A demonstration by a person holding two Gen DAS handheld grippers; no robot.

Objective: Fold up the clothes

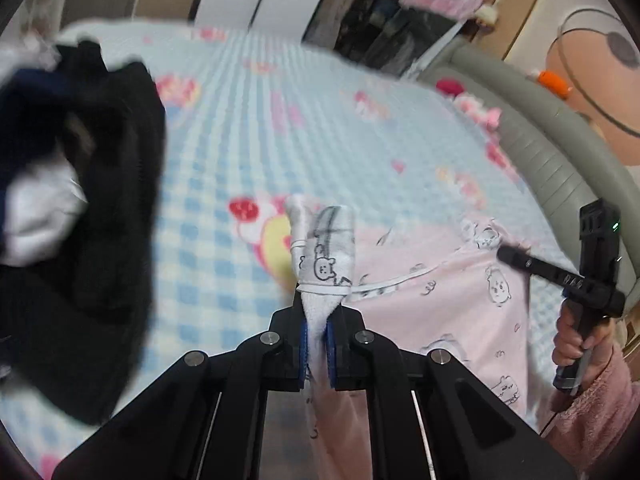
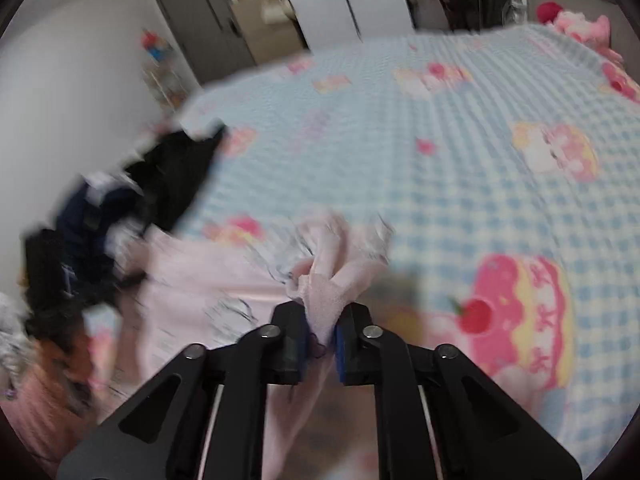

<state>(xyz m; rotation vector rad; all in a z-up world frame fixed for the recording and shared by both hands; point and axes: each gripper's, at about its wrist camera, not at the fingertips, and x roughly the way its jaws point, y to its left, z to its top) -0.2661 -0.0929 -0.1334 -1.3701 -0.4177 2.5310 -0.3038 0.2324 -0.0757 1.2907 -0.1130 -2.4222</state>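
Left wrist view: the left gripper (image 1: 316, 336) points steeply down over the bed (image 1: 248, 128); its jaws are clenched on a bunched white edge of the pink garment (image 1: 440, 304), with blue pads pressing the cloth from both sides.
Pink garment: soft, thin fabric, pale pink with small outlined bear prints and white piping; a rolled grey-white piece stands up just ahead of the left jaws, and the rest spreads rightward over the bed.
Bed: covered by a quilted sheet in light blue and white checks, with pink cartoon patches.
Dark pile (image 1: 80, 200): black, navy and white clothes, crumpled and blurred, at the left of the bed, apart from the pink garment.
Right hand (image 1: 576, 340): wrapped round the upright handle of the right gripper (image 2: 322, 336), with a fluffy pink sleeve (image 1: 600, 412) at the wrist.
Right wrist view: the right gripper tilts down; its jaws are grasping a gathered, fleecy pink fold of the same garment, which trails left towards the dark pile.
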